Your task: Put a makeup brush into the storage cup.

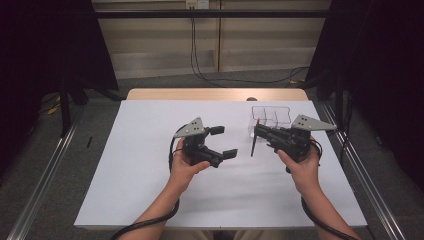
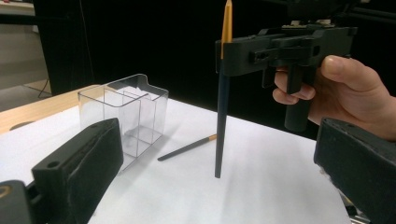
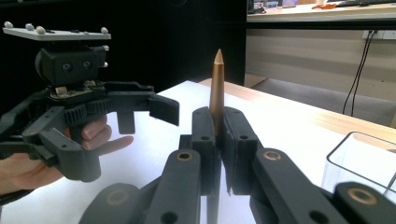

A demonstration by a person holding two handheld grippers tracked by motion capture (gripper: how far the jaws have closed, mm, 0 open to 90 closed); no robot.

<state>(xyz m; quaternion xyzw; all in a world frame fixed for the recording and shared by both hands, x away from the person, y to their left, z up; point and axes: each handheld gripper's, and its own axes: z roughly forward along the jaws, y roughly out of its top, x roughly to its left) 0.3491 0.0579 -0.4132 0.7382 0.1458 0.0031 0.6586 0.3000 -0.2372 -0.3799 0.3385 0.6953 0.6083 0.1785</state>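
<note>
Pencil (image 2: 221,116) upright, pinched by right gripper (image 1: 256,132) – lower end hidden between jaws – left gripper (image 1: 223,142) spread, empty.

Clear divided box (image 1: 271,118) stands on the table (image 1: 150,165), far right. A pencil (image 2: 187,148) lies flat just beside it. Second pencil (image 2: 221,116) upright before the box, left gripper (image 1: 222,142) left of it.
</note>
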